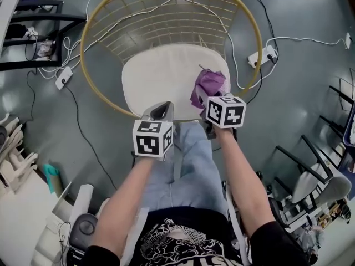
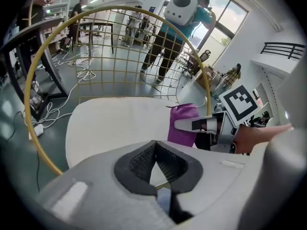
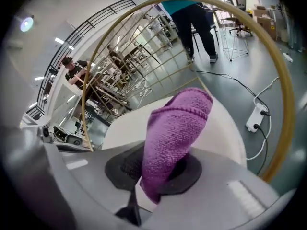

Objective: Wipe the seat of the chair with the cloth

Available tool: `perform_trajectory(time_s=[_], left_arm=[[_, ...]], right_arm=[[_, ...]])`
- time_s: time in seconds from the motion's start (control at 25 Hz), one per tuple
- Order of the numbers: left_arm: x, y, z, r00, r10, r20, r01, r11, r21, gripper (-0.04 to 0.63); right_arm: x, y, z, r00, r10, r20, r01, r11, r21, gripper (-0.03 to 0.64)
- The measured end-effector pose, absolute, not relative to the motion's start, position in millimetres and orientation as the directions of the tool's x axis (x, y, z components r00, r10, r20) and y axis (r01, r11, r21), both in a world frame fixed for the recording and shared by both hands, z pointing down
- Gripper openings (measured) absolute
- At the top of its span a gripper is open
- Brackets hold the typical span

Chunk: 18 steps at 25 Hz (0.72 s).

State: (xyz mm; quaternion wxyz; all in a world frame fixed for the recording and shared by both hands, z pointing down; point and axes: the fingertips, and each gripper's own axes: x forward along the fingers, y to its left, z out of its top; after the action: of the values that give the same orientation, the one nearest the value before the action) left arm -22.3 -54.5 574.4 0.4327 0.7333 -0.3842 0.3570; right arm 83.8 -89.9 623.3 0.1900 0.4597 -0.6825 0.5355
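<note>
The chair has a round gold wire frame (image 1: 89,76) and a white seat cushion (image 1: 161,76), also seen in the left gripper view (image 2: 115,123) and the right gripper view (image 3: 120,128). My right gripper (image 1: 206,107) is shut on a purple cloth (image 1: 208,85), which hangs over the seat's right front part. In the right gripper view the cloth (image 3: 175,128) fills the gap between the jaws of that gripper (image 3: 153,169). My left gripper (image 1: 161,111) hovers at the seat's front edge, its jaws (image 2: 156,166) shut with nothing in them. From there the cloth (image 2: 182,126) shows at the right.
White power strips (image 1: 265,54) (image 1: 62,77) and cables lie on the grey floor round the chair. Black furniture (image 1: 33,37) stands at the left, more chairs at the right (image 1: 321,182). A person with a backpack (image 2: 180,13) stands beyond the chair's back.
</note>
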Motion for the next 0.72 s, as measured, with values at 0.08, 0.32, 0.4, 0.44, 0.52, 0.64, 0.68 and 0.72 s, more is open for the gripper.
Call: perform_trajectory(time_s=[0.08, 0.32, 0.4, 0.44, 0.52, 0.64, 0.68, 0.72], left_arm=[[-41, -51, 576, 0.438, -0.262, 0.860, -0.882, -0.311, 0.354, -0.002], [-102, -40, 579, 0.405, -0.287, 0.868, -0.905, -0.261, 0.336, -0.002], [-126, -38, 578, 0.398, -0.293, 0.869, -0.909, -0.251, 0.332, -0.002], [-137, -37, 578, 0.395, -0.296, 0.870, -0.911, -0.246, 0.330, -0.002], [-160, -36, 577, 0.389, -0.301, 0.871, -0.915, -0.238, 0.327, -0.002], [-190, -35, 580, 0.382, -0.304, 0.872, -0.918, -0.232, 0.321, -0.003], [-198, -34, 581, 0.381, -0.305, 0.873, -0.919, -0.229, 0.321, -0.002], [-205, -33, 581, 0.381, -0.305, 0.873, -0.919, -0.227, 0.322, -0.003]], right_arm=[[53, -89, 620, -0.546, -0.409, 0.731, -0.812, 0.047, -0.581, 0.057], [-50, -81, 614, -0.647, -0.343, 0.681, -0.754, 0.155, -0.638, 0.057], [-85, -79, 611, -0.677, -0.321, 0.662, -0.731, 0.188, -0.656, 0.057], [-101, -79, 609, -0.691, -0.311, 0.653, -0.719, 0.204, -0.664, 0.057], [-131, -80, 608, -0.712, -0.296, 0.637, -0.700, 0.228, -0.676, 0.057], [-168, -83, 607, -0.731, -0.285, 0.620, -0.681, 0.251, -0.688, 0.057], [-178, -83, 607, -0.737, -0.280, 0.615, -0.675, 0.256, -0.692, 0.057], [-187, -82, 607, -0.743, -0.275, 0.611, -0.669, 0.260, -0.696, 0.057]])
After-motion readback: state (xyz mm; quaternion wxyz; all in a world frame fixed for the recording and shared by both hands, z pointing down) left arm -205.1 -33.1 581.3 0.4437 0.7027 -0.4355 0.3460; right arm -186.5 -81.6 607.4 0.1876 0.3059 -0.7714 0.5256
